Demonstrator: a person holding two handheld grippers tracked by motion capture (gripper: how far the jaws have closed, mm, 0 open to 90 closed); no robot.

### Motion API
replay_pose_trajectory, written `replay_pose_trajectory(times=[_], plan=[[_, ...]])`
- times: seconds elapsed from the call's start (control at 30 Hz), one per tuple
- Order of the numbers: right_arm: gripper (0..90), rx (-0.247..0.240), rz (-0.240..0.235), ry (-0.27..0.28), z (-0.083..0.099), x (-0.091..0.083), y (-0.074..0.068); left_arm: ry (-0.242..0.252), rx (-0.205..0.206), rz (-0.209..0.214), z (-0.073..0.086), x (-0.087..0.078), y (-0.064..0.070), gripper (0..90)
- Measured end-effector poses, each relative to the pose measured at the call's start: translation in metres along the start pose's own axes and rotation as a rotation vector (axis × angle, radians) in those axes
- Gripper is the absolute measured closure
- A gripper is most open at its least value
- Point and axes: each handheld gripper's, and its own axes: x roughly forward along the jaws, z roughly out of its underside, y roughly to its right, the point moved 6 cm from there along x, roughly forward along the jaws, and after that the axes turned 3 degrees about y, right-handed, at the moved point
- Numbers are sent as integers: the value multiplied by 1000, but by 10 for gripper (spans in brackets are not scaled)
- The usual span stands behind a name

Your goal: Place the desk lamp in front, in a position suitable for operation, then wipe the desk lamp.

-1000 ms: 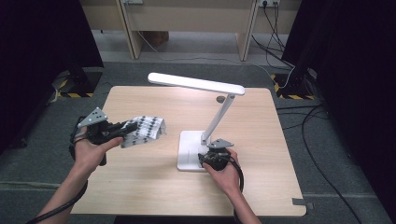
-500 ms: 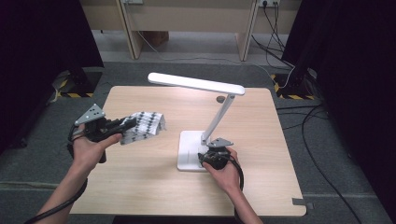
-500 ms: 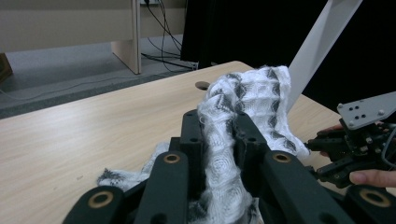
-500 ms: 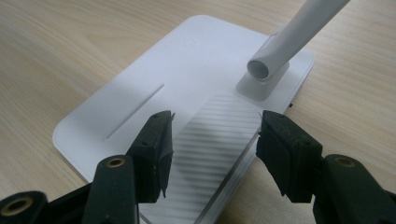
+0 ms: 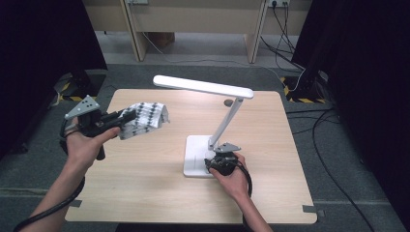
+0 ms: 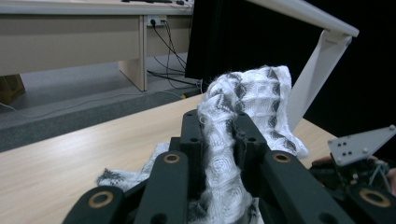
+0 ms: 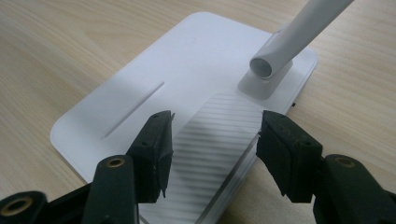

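A white cloth with a dark woven pattern [image 5: 145,118] hangs in the air over the table's left side, and my left gripper [image 5: 123,117] is shut on it. In the left gripper view the cloth [image 6: 247,102] bunches up between the black jaws of the left gripper [image 6: 217,126]. A white desk lamp stands at mid-table with a long head [image 5: 203,87], a slanted arm and a flat base [image 5: 196,154]. My right gripper [image 5: 217,162] rests at the base's near right corner. In the right gripper view its jaws stand open, the right gripper [image 7: 215,133] straddling the ribbed part of the base [image 7: 187,79].
A small dark disc [image 5: 227,102] lies on the wooden table [image 5: 145,193] behind the lamp. Cables [image 5: 329,121] trail over the floor on the right. A light wooden desk [image 5: 193,19] stands beyond the table. Dark curtains hang on both sides.
My left gripper has carried the cloth a little left and farther up from the table. The right gripper has stayed at the lamp base.
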Motion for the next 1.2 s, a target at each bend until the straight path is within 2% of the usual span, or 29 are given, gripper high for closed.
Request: replay_pose_trajectory(times=[0.23,0.37,0.97,1.2], plan=[[450,1,-4,1,1,2,-1,40,13,1,-28,-4,2,769],[449,-8,-9,1,1,3,-3,54,24,10,-38,-7,7,769],[443,8,-9,6,0,-1,-1,86,16,18,-58,-11,12,768],[441,15,-23,22,2,-3,0,95,11,3,-66,-6,12,768]])
